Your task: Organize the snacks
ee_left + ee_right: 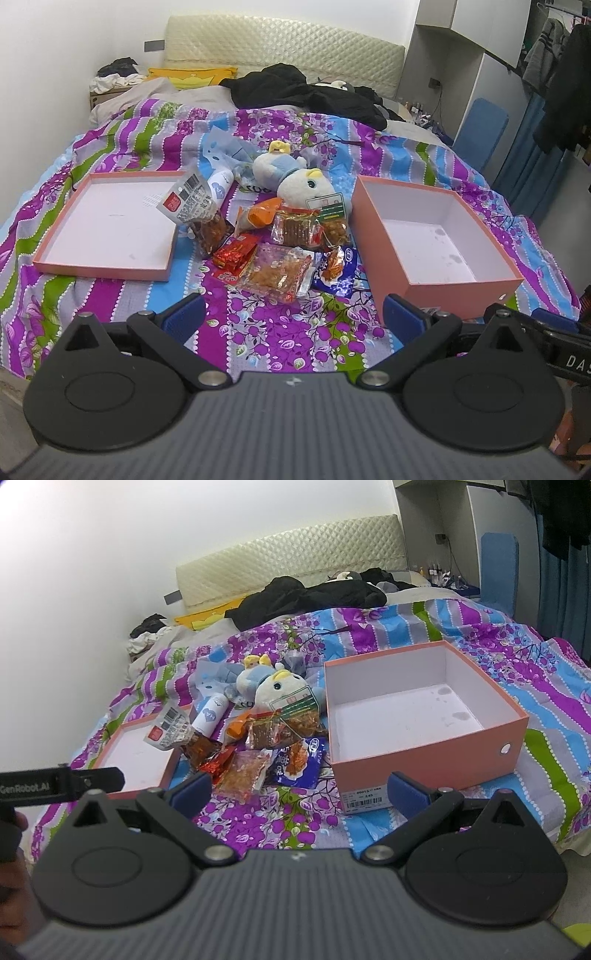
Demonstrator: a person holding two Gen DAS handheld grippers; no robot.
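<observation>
Both the left gripper (291, 314) and right gripper (301, 790) gape wide and empty over the bed's near edge. The snacks (273, 243) lie heaped mid-bed between the lid (107, 221) and the box (436, 236), under a plush (295, 177). The packets look light, crinkly and slippery; pinch a sealed edge. Bare quilt in front gives approach room.

Glossy, crinkled plastic snack packets (275, 273) lie on a printed cloth bedspread (280, 332); the pink box (424, 753) looks like matt cardboard, the toy (295, 177) soft plush.
</observation>
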